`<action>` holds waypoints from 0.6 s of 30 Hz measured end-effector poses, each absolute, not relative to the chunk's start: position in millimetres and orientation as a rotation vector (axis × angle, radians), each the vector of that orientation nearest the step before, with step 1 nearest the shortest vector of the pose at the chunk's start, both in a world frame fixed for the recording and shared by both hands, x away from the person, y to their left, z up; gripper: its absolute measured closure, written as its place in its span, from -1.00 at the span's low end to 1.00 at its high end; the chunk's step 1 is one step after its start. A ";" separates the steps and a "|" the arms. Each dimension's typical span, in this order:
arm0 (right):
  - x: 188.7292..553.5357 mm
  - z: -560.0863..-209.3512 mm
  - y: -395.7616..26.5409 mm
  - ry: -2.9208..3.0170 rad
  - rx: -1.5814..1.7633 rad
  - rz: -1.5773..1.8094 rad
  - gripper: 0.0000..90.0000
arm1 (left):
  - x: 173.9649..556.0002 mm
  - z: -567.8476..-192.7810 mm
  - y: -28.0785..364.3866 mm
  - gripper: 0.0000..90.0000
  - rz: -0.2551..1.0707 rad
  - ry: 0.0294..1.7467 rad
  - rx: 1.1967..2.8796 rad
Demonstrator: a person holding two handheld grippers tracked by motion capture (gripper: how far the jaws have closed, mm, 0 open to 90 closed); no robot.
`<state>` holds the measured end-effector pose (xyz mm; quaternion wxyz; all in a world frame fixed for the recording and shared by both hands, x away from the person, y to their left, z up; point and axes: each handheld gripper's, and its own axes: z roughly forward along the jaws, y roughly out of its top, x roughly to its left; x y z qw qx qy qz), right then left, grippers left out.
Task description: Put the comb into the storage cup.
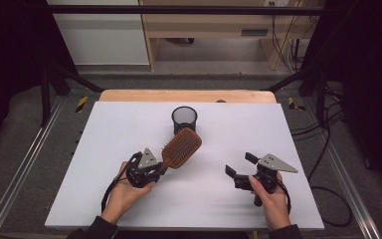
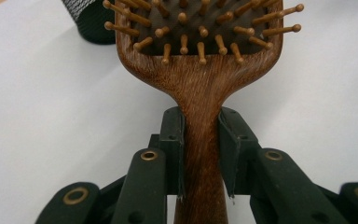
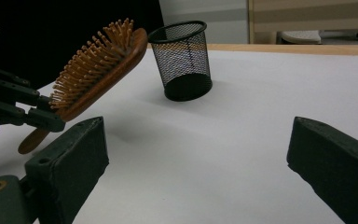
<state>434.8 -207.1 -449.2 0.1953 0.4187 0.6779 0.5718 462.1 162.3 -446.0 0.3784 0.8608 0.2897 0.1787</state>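
While both hands rest low over the white counter (image 1: 219, 199), the left claw (image 1: 160, 169) stands closed on the handle of a wooden hairbrush (image 1: 181, 148); the left gripper view shows its two black jaws pressed flat against either side of the narrow neck of the handle, just below the point where the wood widens into the paddle head; the handle runs on between the jaws toward the camera. Held clear of the counter, the hairbrush tilts upward and away from the left hand (image 1: 124, 191), as the right gripper view shows; its head carries rows of round-tipped wooden bristles. Viewed from above, the head points toward a black mesh cup (image 1: 184, 119), which stands upright on the counter just beyond the brush tip; brush and cup do not touch; the cup's mouth is open and its inside shows dark.

The right claw (image 1: 240, 165) stands wide open with nothing between its jaws; it hovers near the right-hand part of the counter, well apart from the hairbrush, and points toward the brush and cup; the right hand (image 1: 268, 196) grips its body from below. A grey three-cornered plate sits atop each claw; cables trail back from both toward the person's sleeves.
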 end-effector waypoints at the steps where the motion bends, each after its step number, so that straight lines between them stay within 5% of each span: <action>1: 434.9 -449.5 -205.9 1.903 1.176 1.608 -0.89 | 460.4 -445.4 160.5 0.62 0.463 0.738 2.195; 18: 434.3 -452.2 -161.3 2.014 1.174 1.774 -0.89 | 448.5 -439.6 154.2 0.62 0.494 0.716 2.138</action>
